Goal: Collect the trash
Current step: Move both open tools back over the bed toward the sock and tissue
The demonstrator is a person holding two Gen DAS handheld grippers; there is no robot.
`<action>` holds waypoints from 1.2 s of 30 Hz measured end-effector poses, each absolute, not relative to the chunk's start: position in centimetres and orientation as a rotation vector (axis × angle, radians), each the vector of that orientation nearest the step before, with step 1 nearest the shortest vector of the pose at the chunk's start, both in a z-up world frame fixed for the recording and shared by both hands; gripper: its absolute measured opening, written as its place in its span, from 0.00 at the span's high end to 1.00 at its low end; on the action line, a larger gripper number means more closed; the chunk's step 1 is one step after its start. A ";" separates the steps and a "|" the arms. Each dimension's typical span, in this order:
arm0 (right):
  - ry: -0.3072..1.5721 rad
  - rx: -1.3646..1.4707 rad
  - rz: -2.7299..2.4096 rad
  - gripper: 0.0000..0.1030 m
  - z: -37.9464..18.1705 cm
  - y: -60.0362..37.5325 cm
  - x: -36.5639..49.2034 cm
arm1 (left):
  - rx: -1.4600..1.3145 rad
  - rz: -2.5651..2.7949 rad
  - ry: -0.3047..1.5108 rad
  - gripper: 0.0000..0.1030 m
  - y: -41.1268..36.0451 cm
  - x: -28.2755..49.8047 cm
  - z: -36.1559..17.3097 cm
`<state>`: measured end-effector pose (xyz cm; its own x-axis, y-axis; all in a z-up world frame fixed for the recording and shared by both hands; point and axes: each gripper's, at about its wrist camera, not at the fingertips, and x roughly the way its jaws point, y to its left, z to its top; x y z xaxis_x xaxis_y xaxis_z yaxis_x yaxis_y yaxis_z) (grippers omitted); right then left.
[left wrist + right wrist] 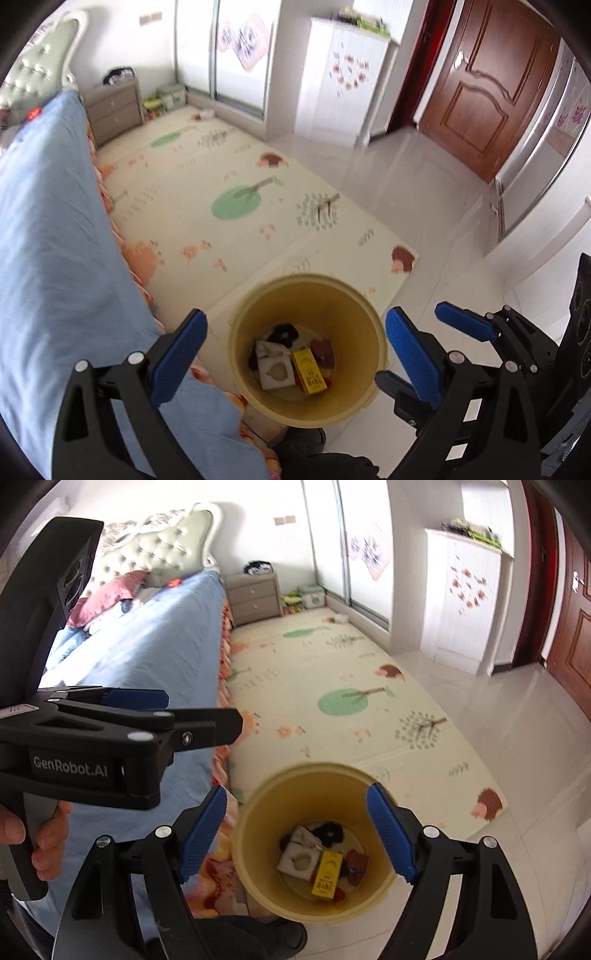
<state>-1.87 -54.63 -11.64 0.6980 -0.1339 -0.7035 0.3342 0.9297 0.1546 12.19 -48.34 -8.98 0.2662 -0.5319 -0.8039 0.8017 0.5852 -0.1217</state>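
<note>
A yellow trash bin [251,332] stands on the floor beside the bed, and it also shows in the right wrist view [258,819]. Inside lie a yellow box [309,371], a white foam piece [275,373], dark scraps and a brown item. The same yellow box [327,875] and foam piece [299,860] show in the right wrist view. My left gripper [295,332] is open and empty above the bin. My right gripper [297,806] is open and empty above the bin. The right gripper [410,347] shows at the right of the left wrist view, and the left gripper [199,710] at the left of the right wrist view.
A bed with a blue cover [48,229] runs along the left. A patterned play mat [229,177] covers the floor beyond the bin. A grey nightstand [112,109], a white cabinet [340,81] and a brown door [491,85] stand at the far side. Tiled floor [424,192] lies right.
</note>
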 end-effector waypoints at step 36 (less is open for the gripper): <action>0.493 0.051 0.323 0.08 -1.9 -16.0 15.0 | 0.036 -0.071 0.661 0.04 2.4 23.0 -2.5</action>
